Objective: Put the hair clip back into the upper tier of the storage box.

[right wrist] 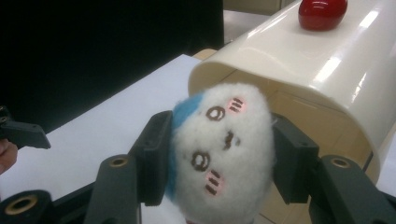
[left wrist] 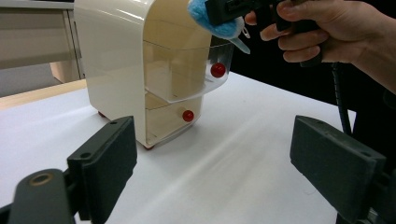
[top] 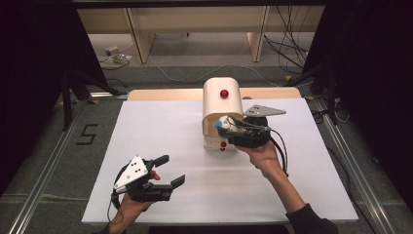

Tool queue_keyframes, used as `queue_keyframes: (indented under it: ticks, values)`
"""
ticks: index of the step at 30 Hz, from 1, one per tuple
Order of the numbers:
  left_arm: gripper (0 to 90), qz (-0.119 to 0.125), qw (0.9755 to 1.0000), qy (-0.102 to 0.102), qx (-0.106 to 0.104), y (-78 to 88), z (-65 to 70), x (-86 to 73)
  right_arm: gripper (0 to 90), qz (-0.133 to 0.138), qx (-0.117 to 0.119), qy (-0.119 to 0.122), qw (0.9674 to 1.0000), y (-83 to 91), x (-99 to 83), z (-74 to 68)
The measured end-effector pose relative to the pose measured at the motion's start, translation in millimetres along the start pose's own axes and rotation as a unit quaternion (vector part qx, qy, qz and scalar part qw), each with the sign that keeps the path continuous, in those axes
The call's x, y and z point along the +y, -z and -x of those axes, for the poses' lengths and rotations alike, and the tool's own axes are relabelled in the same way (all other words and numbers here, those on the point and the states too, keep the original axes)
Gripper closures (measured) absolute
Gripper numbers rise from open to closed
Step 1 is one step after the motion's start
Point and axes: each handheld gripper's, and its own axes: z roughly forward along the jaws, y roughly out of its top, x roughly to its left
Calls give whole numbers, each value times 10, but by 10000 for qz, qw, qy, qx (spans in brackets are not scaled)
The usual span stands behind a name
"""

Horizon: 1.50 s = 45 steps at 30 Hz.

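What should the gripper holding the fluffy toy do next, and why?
Probably ease the plush toy down into the open upper drawer. The right gripper is shut on it right at the cream cabinet's front, above that pulled-out clear drawer, which looks empty. The left gripper waits open, away from the cabinet.

Grey carpet floor (top: 204, 61) lay beyond the white table (top: 160, 141) (cables (top: 292, 44) trailing), with pale wooden furniture (top: 195, 22) behind

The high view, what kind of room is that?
Probably a lab recording bay: a white table ringed by dark curtains, loose cables on the floor, metal rails alongside, hand-held grippers at work.
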Motion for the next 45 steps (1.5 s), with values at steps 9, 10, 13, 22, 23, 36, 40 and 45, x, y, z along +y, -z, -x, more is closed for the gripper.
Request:
queue_keyframes:
  ticks: [9, 10, 13, 22, 23, 36, 40, 45]
  values:
    - [144, -7, 10000, 4, 0, -5, 1, -2, 460, -80, -109, -30, 9999, -40, 7, 41]
    - [144, -10, 10000, 0, 1, -4, 1, -2, 458, -71, -112, -44, 9999, -48, 5, 45]
    - [144, -6, 10000, 5, 0, -3, 0, -2, 449, -87, -117, -91, 9999, -58, 6, 57]
    - [144, -6, 10000, 13, -11, -5, -1, -2, 401, -71, -103, -68, 9999, -89, 6, 62]
    - [144, -5, 10000, 16, -16, -5, 2, -2, 387, -90, -110, -65, 9999, -92, 8, 60]
    - [145, 4, 10000, 4, -21, 0, 2, 1, 335, -13, -69, -85, 9999, -34, 29, 56]
    - [144, 15, 10000, 9, -16, 1, 2, 2, 330, 17, -26, -45, 10000, 14, 44, 30]
    - [145, -2, 10000, 9, -35, 0, 7, 2, 325, 74, 217, -139, 9996, 75, 47, 17]
